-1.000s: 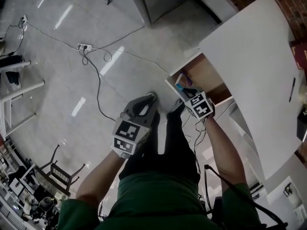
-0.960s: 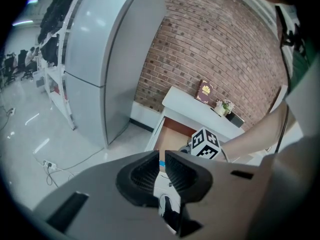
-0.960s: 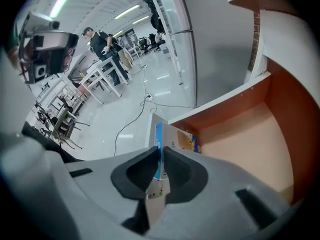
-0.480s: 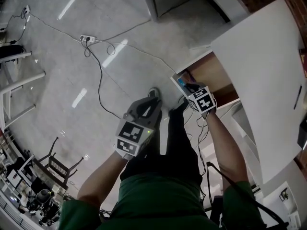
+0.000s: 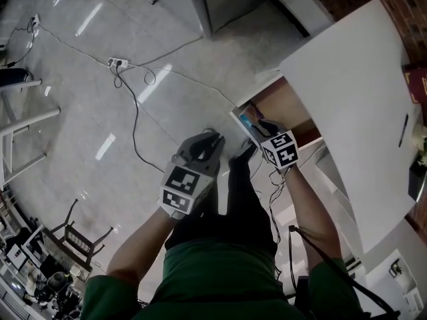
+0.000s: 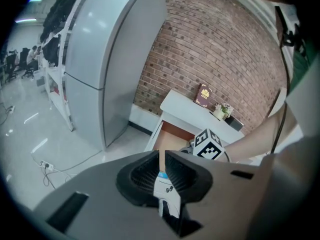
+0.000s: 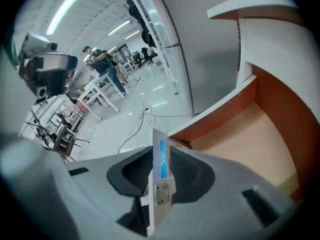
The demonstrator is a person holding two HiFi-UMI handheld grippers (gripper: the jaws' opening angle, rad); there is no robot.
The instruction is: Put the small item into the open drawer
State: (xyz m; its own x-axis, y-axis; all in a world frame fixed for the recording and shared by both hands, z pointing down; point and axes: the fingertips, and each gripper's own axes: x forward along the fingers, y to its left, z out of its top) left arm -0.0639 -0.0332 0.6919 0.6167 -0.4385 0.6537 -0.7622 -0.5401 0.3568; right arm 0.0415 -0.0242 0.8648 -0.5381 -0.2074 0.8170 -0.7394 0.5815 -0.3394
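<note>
The small item is a thin white box with a blue stripe (image 7: 162,166). It stands on edge between the jaws of my right gripper (image 7: 161,150), leaning a little, with a dark gap beside it low on the left. Those jaws have just been opening, and the box is still between them. In the head view the right gripper (image 5: 257,127) and the box (image 5: 247,120) hang over the front corner of the open wooden drawer (image 5: 283,102). My left gripper (image 5: 211,136) is shut and empty, held left of the drawer above the floor.
The drawer (image 7: 250,134) belongs to a white desk (image 5: 353,92) with a red book (image 5: 417,79) at its far end. A power strip and cables (image 5: 117,64) lie on the floor. A grey cabinet (image 6: 110,59) stands left of the desk. My shoes (image 5: 241,153) are below the grippers.
The right gripper has shifted slightly at the drawer's front corner, with the box still at its tips. The left gripper has kept its place.
</note>
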